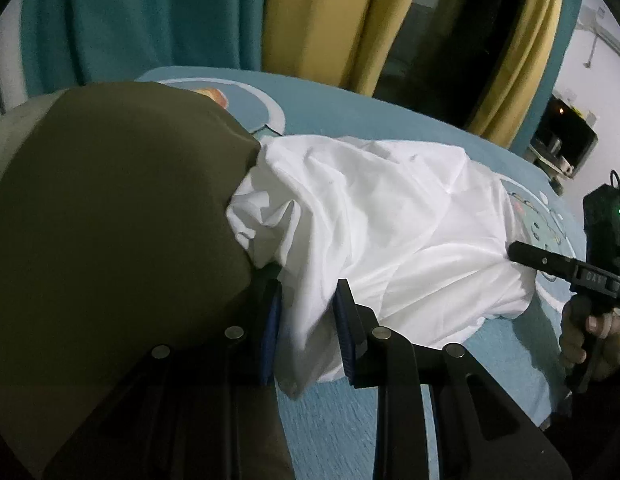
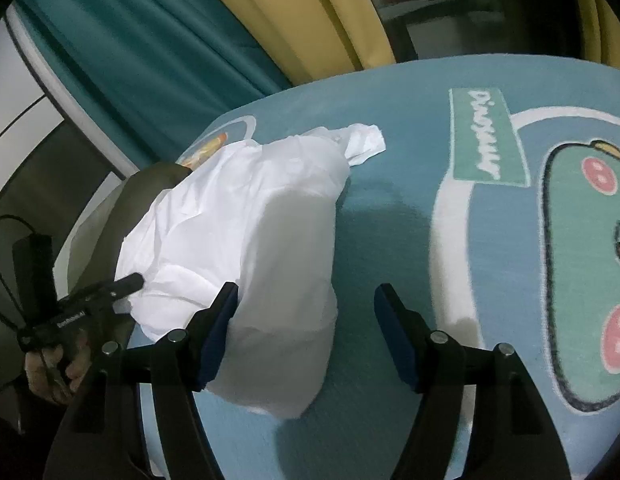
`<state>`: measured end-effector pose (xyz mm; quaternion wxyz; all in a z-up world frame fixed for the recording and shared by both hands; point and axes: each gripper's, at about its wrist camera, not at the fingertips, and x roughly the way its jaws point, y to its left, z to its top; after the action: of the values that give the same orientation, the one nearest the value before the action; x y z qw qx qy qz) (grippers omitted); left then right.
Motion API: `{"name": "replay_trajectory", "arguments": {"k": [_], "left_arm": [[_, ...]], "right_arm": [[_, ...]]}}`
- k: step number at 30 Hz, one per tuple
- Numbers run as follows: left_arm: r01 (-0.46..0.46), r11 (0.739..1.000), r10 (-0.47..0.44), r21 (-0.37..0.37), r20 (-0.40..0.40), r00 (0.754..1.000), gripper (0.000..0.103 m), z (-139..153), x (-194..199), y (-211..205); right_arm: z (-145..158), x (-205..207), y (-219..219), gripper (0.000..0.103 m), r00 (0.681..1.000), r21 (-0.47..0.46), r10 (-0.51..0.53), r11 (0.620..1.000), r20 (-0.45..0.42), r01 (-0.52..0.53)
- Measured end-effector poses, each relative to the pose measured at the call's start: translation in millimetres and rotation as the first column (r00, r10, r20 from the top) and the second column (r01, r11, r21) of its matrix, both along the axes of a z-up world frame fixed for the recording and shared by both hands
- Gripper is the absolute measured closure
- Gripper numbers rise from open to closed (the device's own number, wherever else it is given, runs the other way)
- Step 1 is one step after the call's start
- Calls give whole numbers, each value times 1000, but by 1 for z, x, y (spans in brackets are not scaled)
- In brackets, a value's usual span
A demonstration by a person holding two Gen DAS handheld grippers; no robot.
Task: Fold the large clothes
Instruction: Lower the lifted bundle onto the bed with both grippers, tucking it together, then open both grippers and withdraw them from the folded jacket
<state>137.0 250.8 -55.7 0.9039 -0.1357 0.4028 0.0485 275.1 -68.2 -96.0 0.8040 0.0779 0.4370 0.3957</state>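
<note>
Plainly, a white garment (image 1: pixel 390 216) lies crumpled in a heap on a blue bedspread (image 2: pixel 390 128) printed with a cartoon dinosaur and the word "Dinosaur"; its far left part touches an olive-brown cloth (image 1: pixel 109 200) that fills the left of the left wrist view; teal and yellow curtains (image 1: pixel 213 12) hang at the far side. The left gripper (image 1: pixel 305 332) has its jaws partly closed with a fold of the near edge of the white garment between the blue pads (image 1: pixel 344 336); whether they press on it I cannot tell. The right gripper (image 2: pixel 305 336) stands at the garment's near right end with its jaws wide apart; the left pad touches the cloth, the right pad is over bare bedspread; a hand (image 1: pixel 590 340) holds its handle at the right edge of the left view.
</note>
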Motion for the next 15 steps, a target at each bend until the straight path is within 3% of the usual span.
{"name": "replay_trajectory", "arguments": {"k": [4, 10, 15], "left_arm": [[-51, 999, 50, 20, 20, 999, 75, 10, -13, -3], [-144, 986, 133, 86, 116, 984, 75, 39, -33, -17], [-137, 983, 118, 120, 151, 981, 74, 50, -35, -39]], "right_arm": [[3, -4, -8, 34, 1000, 3, -7, 1000, 6, 7], [6, -12, -28, 33, 999, 6, -25, 1000, 24, 25], [5, -16, -49, 33, 997, -5, -67, 998, 35, 67]]}}
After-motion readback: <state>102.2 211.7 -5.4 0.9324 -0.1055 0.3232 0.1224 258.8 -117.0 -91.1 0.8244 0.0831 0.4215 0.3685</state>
